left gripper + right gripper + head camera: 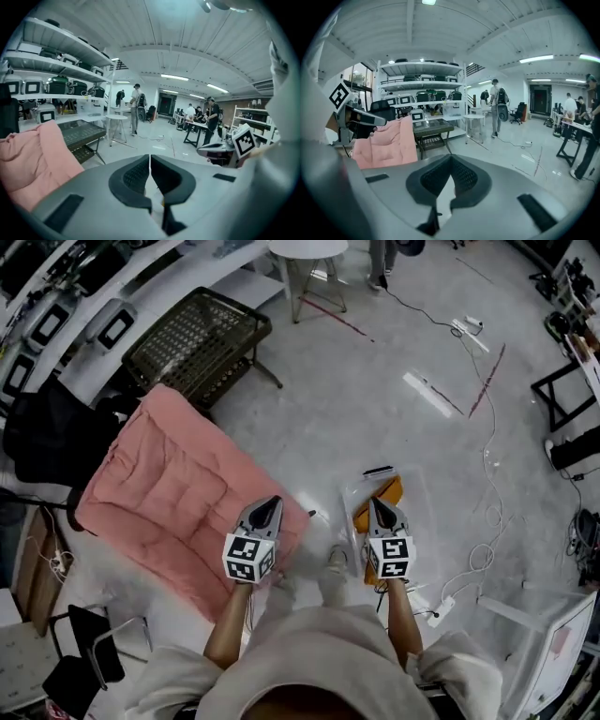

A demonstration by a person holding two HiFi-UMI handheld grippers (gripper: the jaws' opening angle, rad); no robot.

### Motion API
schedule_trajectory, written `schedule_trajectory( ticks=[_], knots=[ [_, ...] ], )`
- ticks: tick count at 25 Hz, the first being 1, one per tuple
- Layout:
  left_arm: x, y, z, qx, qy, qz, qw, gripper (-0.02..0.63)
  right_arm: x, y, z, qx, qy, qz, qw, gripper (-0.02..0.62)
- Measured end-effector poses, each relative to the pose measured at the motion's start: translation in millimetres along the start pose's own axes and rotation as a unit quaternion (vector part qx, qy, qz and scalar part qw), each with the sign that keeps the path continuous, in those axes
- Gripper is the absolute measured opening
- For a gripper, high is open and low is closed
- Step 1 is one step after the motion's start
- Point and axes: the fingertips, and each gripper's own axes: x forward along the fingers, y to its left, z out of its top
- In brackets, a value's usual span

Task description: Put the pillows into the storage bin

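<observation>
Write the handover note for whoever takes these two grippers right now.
Left gripper: shut, empty, seen over the near corner of the pink pillow in the head view.
Right gripper: shut, empty, above an orange item in clear plastic on the floor.
Pink pillow: lies spread out to the person's left, near the dark mesh rack.
Done: no pillow is held or visibly stowed.
Left: find the storage bin, which I can't identify for certain in these views, then grip the pillow and put it in.
</observation>
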Motion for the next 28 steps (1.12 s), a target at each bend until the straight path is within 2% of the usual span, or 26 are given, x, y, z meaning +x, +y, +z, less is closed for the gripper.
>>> schedule_trajectory(
  ticks=[6, 11, 15, 21, 28],
  knots=[
    [-86, 57, 0, -0.021, -0.013, 0.073, 0.997, 0.017, 6, 79, 57, -0.026, -0.019, 0.061, 0.998, -0.002],
    [-143, 87, -3, -0.038, -0.032, 0.132, 0.99, 0.017, 10, 133, 85, -0.056, -0.032, 0.111, 0.992, -0.002],
    [-176, 102, 0, -0.043, -0.051, 0.168, 0.9836, 0.017, 9, 161, 98, -0.076, -0.041, 0.141, 0.986, -0.003],
    [-211, 115, 3, -0.049, -0.083, 0.202, 0.9746, 0.017, 3, 180, 111, -0.107, -0.057, 0.145, 0.982, -0.003],
    [-227, 124, -1, -0.058, -0.098, 0.215, 0.97, 0.017, -1, 189, 112, -0.104, -0.061, 0.141, 0.983, -0.003]
  ],
)
